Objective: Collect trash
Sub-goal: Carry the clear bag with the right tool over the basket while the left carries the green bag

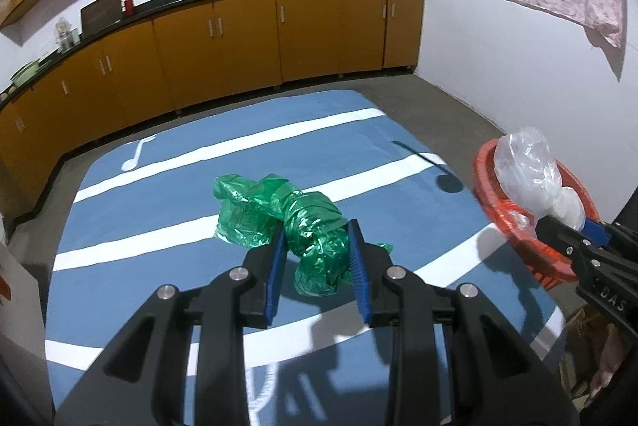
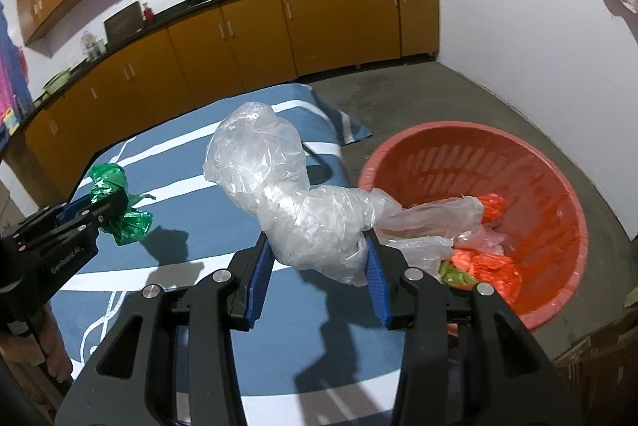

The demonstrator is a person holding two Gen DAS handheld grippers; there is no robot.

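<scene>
The right gripper [image 2: 319, 258] is squeezing a crumpled clear plastic bag [image 2: 279, 186] between its blue pads, and the left gripper [image 1: 317, 254] is squeezing a scrunched green plastic bag [image 1: 295, 218] the same way. Both bags are up in the air above the blue rug [image 1: 159, 246] with white stripes. The red basket [image 2: 558, 226] sits on the gray floor to the right of the rug, and it already has orange and green bits of trash in the bottom. The basket is the place both bags most likely need to go. The clear bag is the closer one: its long loose tail already hangs out to the right over the basket's near rim, while its fat end points up and to the far left. So the right hand is nearer and probably only needs a small move to the right before letting go. The green bag is well to the left of the basket, with the right gripper between them. The basket mouth is wide and open, with bare floor around it, so there is lots of room. The left hand may have to wait or reach around the right one.
</scene>
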